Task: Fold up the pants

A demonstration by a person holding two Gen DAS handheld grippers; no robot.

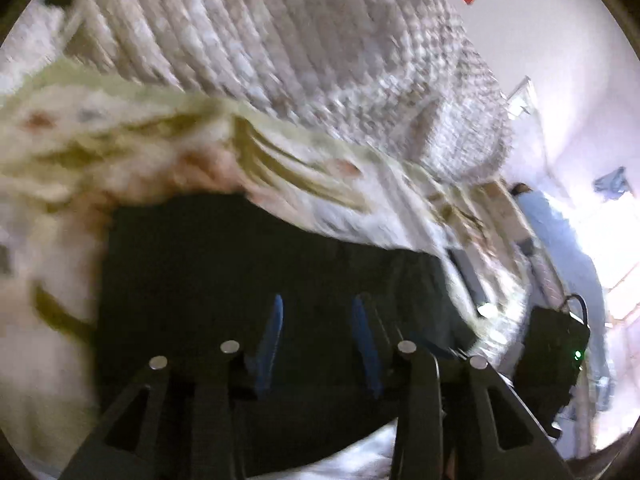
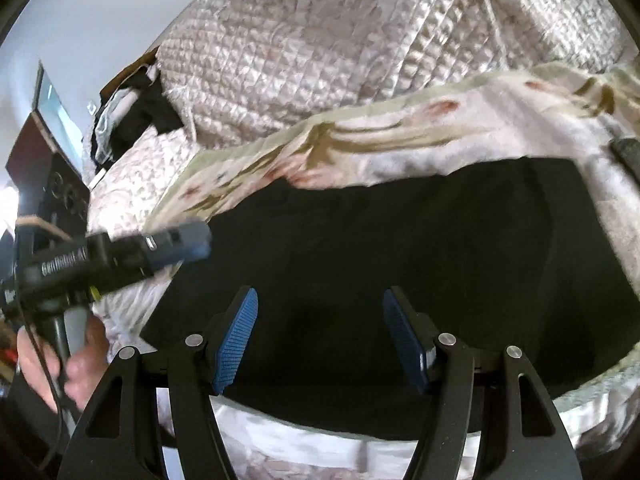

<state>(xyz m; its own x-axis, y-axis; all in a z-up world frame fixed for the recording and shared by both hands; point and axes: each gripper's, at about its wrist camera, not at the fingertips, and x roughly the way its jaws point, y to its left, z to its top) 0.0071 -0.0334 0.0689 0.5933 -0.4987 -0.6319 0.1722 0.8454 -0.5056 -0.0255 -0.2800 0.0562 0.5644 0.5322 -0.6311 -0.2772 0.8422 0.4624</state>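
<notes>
Garment: dark fabric pants (image 2: 400,240) are laid on floral bedsheet (image 2: 400,132).
Left gripper (image 1: 318,320): held apart, empty.
Right gripper (image 2: 320,320): held apart, empty.
Advice: one edge should be pinched squarely.

Left wrist view: wholly motion-blurred.
Black pants (image 1: 256,280): folds unreadable, near edge behind claw frame.
Left claw (image 2: 200,240): tip blurred in right view.
Bed (image 2: 400,452): edges cut off.

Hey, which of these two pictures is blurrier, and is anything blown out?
Left wrist view: heavy motion blur across the quilt and floral sheet, with the window area blown out. Right wrist view: mostly sharp; only the left gripper smears, and the black pants lose detail.
</notes>
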